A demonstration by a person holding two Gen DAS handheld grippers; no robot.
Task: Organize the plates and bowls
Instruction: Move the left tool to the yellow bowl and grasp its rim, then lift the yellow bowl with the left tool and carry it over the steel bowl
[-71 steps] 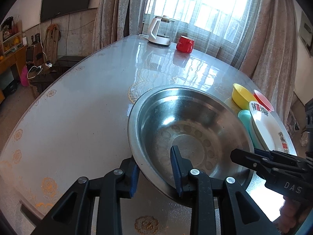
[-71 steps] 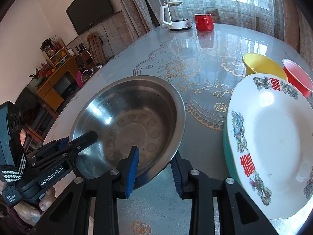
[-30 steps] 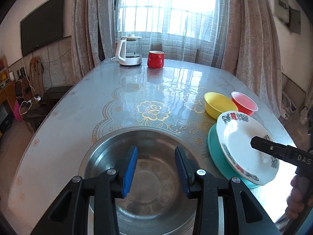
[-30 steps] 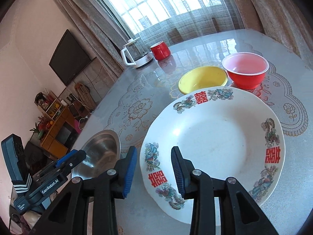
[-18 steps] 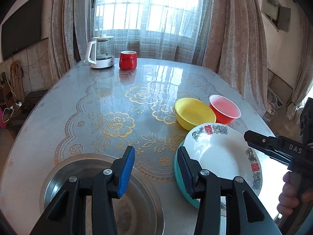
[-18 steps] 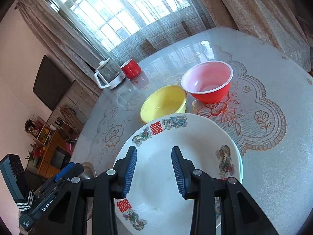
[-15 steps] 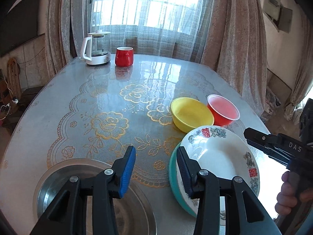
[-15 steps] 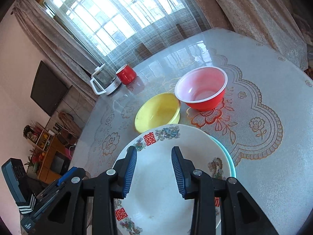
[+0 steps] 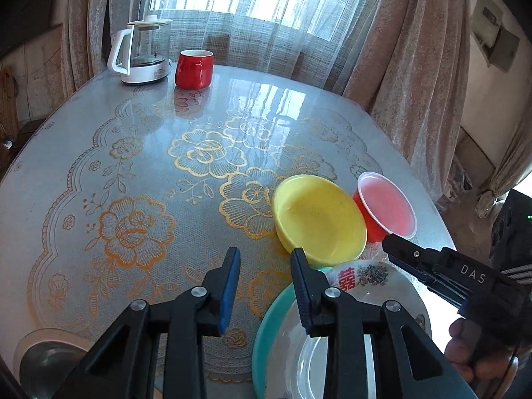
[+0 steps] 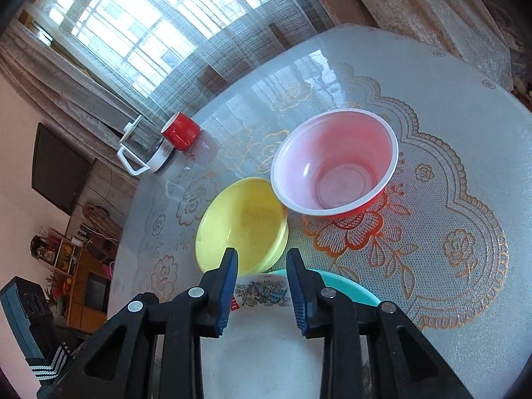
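Note:
A yellow bowl [image 9: 319, 219] sits beside a red bowl [image 9: 387, 207] on the table; both show in the right wrist view, yellow bowl [image 10: 241, 226] and red bowl [image 10: 335, 163]. A white patterned plate [image 9: 362, 277] lies on a teal plate [image 9: 269, 326] in front of them. A steel basin [image 9: 43, 360] is at the lower left. My left gripper [image 9: 266, 259] is open and empty above the table, just short of the yellow bowl. My right gripper [image 10: 262, 261] is open and empty over the white plate's [image 10: 259, 294] far rim, near the yellow bowl.
A glass kettle [image 9: 141, 55] and a red mug [image 9: 194, 69] stand at the table's far end by the curtained window. The table [image 9: 116, 153] has a gold-flowered lace cover. Its right edge is close behind the red bowl.
Both grippers have let go of the steel basin's rim and swung right and forward to the yellow and red bowls. The basin now lies at the lower left.

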